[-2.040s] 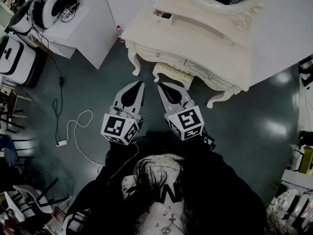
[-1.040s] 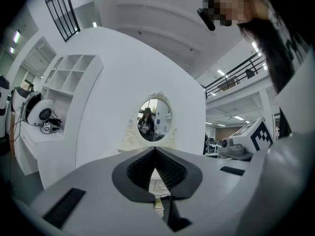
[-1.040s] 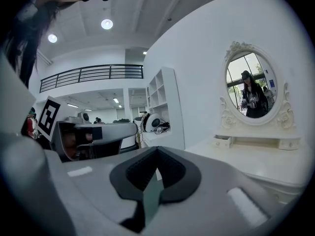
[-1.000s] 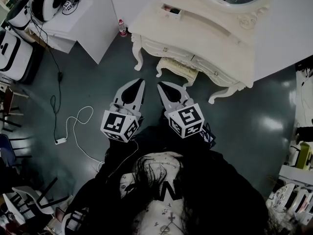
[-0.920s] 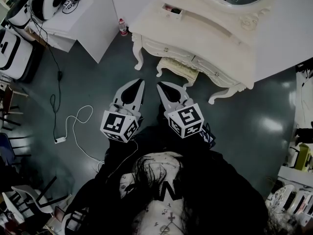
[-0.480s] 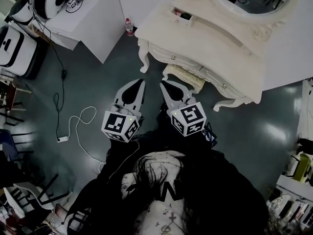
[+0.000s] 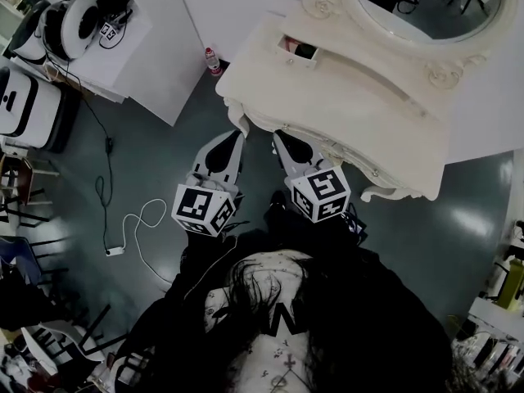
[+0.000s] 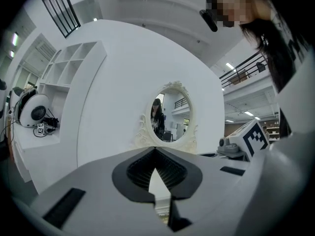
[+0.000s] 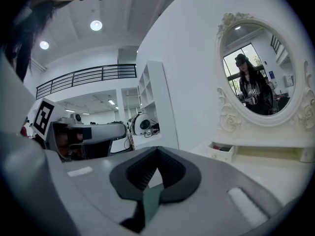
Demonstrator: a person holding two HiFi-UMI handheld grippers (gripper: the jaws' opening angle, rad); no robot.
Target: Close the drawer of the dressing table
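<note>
The cream dressing table point(image 7: 352, 105) with its oval mirror point(image 7: 426, 2) fills the upper right of the head view. A small drawer point(image 7: 296, 49) on its top, left of the mirror, stands pulled out with small dark items inside; the same drawer point(image 9: 220, 151) shows in the right gripper view. My left gripper point(image 7: 236, 137) and right gripper point(image 7: 279, 137) are both shut and empty, side by side, tips just short of the table's front edge. The mirror point(image 8: 170, 114) stands ahead of the left gripper point(image 8: 155, 149). The right gripper point(image 9: 157, 149) points left of the mirror point(image 9: 258, 75).
A white desk point(image 7: 123, 56) with headsets point(image 7: 78, 23) stands at the upper left, beside a white partition. A small bottle point(image 7: 214, 60) sits on the floor by the table's left leg. A cable with a power strip point(image 7: 131, 223) lies on the floor at left. White cases point(image 7: 24, 105) and chairs line the left edge.
The person has stepped toward the dressing table, so it sits closer and lower in the head view. Both grippers' tips now reach its front edge, and the stool under it is hidden.
</note>
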